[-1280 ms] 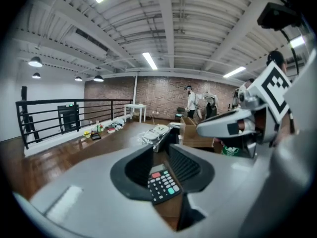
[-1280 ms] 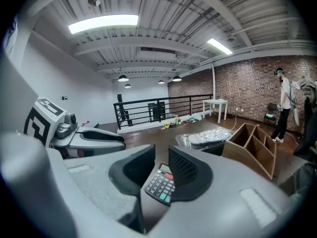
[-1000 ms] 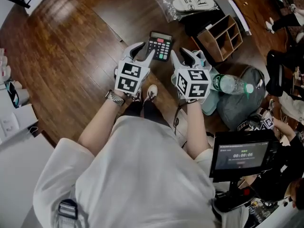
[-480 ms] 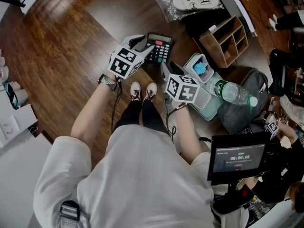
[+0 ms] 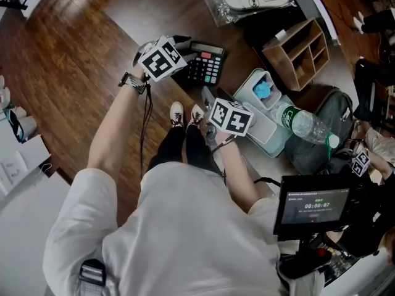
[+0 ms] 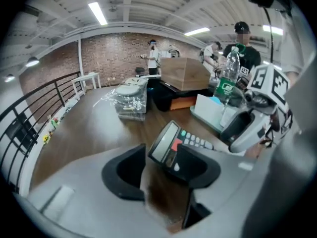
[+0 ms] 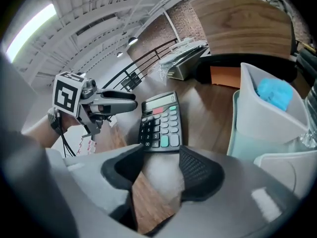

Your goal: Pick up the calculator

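Observation:
A black calculator (image 5: pixel 205 63) with coloured keys lies face up on the wooden floor. My left gripper (image 5: pixel 185 49) is low at its left side, jaws opening. In the left gripper view the calculator (image 6: pixel 174 142) sits just past my left gripper (image 6: pixel 161 165), its display end behind one fingertip, with no pad pressing on it. My right gripper (image 5: pixel 208 98) hovers at the calculator's near edge, jaws also opening. The right gripper view has the calculator (image 7: pixel 161 120) directly ahead of my right gripper (image 7: pixel 161 163), with bare floor between the fingers.
A pale green bin (image 5: pixel 266 113) holding a blue item stands right of the calculator, a water bottle (image 5: pixel 303 124) lying against it. A wooden organiser (image 5: pixel 296 48), a plastic bag of slippers (image 5: pixel 247 2) and a grey backpack (image 5: pixel 324 137) lie beyond. The person's shoes (image 5: pixel 185 113) are close by.
Both grippers have dropped toward the floor and rolled. The left one went up-left to the calculator's side, the right one sank to its near edge. Both pairs of jaws spread wider.

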Available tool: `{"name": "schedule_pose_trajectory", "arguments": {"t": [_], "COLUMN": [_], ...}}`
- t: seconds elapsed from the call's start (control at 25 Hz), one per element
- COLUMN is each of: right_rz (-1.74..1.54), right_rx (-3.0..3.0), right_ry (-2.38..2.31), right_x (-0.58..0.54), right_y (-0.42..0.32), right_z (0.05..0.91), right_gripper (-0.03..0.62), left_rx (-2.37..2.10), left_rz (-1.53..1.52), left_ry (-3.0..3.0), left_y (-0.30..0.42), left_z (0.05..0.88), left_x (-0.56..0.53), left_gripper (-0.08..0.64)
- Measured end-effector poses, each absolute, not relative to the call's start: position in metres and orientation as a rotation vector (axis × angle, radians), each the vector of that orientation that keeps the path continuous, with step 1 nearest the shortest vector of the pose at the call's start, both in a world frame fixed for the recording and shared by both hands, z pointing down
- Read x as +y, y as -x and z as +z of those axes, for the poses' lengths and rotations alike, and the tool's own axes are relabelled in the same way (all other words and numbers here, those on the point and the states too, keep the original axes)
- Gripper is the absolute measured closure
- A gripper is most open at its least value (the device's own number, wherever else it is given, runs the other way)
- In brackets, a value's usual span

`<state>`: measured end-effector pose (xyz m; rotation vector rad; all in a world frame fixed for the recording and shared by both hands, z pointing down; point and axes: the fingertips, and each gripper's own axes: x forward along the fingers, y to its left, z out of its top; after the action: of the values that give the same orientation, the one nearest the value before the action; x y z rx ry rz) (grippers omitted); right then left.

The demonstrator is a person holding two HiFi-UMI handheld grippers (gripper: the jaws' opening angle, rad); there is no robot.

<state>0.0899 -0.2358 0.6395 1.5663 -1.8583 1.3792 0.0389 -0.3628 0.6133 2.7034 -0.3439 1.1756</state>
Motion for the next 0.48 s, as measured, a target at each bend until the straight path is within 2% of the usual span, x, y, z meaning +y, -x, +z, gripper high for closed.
{"name": "schedule_pose_trajectory", "arguments": {"t": [0.28,0.48], "right_rz": [1.600,1.689], "right_rx": [-1.797,-1.800], "right_ry": [-1.554,-1.543], "right_x": [-0.229,-0.231], "right_y": [-0.076,-0.062], "right_z": [0.655,0.657], "right_gripper": [0.379,0.379], "left_rx": [0.000,0.375], "left_rz": [1.532,1.664], "left_ry": [-2.645,-2.488], "left_y": [-0.059,-0.071], "left_z": [0.627,0.637], "left_x": [-0.394,-0.382], "left_gripper": [0.325,0.325]}}
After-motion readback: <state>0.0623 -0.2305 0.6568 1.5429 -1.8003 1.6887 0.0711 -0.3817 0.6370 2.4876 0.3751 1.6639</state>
